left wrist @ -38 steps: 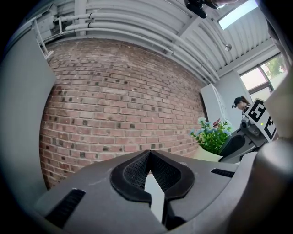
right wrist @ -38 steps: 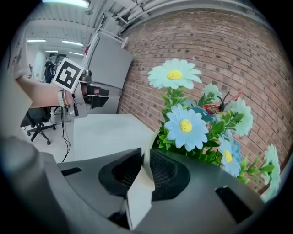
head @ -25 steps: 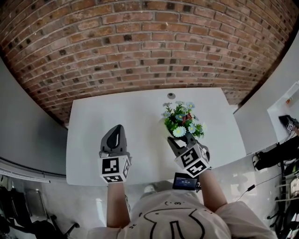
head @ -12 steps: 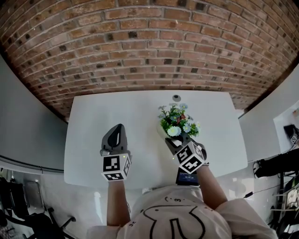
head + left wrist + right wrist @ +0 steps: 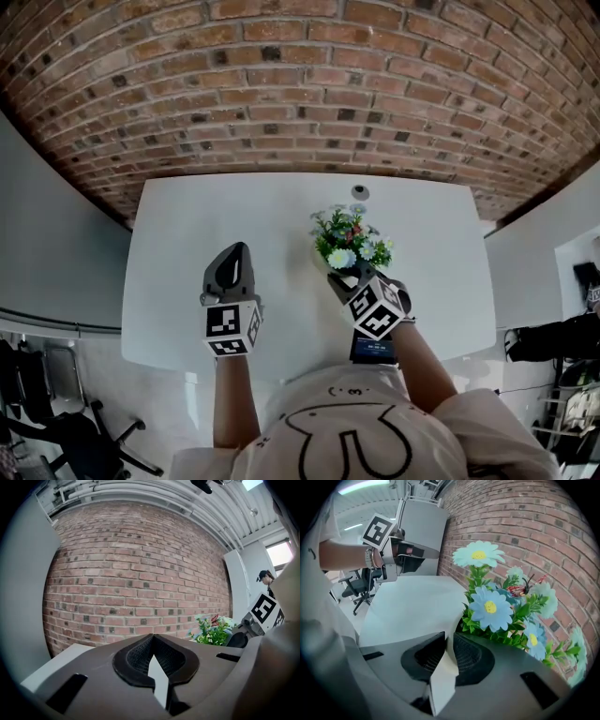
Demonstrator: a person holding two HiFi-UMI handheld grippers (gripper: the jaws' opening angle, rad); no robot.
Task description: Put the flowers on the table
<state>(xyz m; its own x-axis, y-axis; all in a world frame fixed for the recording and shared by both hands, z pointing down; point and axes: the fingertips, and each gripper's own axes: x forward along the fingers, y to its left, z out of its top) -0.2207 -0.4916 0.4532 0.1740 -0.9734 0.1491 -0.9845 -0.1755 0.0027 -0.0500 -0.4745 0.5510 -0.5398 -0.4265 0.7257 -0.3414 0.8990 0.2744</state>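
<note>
**A:** Where are the flowers at?

**B:** They're found right of centre over the white worktop. Whether the pot is actually set down can't be told. The right gripper jaws are clamped on what looks like the pot's thin white rim. The left gripper is parked beside it, jaws pressed together with nothing in them.

**A:** Tricky to handle?

**B:** Probably light, but top-heavy. The blooms look soft and easily crushed, so the rim is best used as the grip spot, with the pot held upright.
</note>
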